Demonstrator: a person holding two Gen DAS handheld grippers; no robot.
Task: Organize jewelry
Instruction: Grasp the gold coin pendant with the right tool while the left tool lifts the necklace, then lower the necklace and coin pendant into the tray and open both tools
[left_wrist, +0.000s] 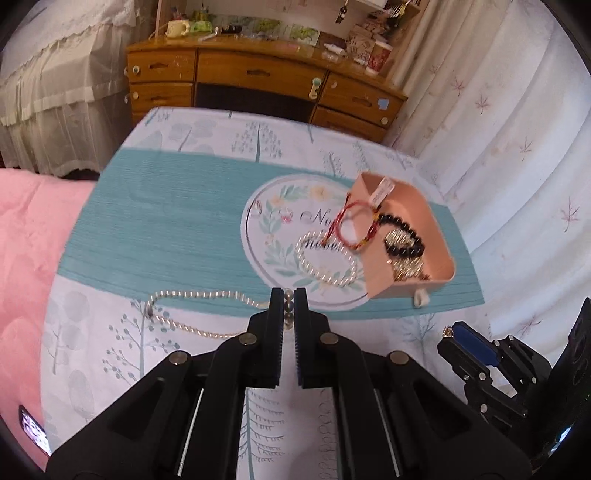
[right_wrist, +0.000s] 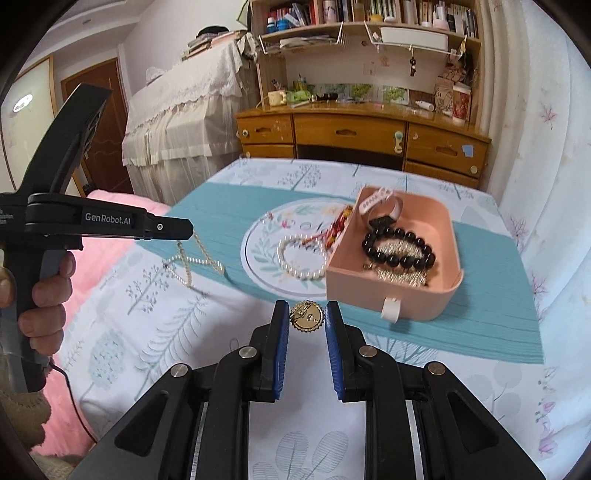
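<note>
Pearl necklace pinched at one end in your left gripper, jaws nearly closed; rest trails left over bedspread. Gold pendant clamped in right gripper, probably brooch. Pink box lies ahead-right, nearer right gripper.

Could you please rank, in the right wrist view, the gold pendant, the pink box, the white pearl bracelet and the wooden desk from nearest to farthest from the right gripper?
1. gold pendant, gripped in the right gripper.
2. pink box, just ahead, right.
3. white pearl bracelet, ahead, left of the box; close to the box's distance.
4. wooden desk, far behind.
</note>
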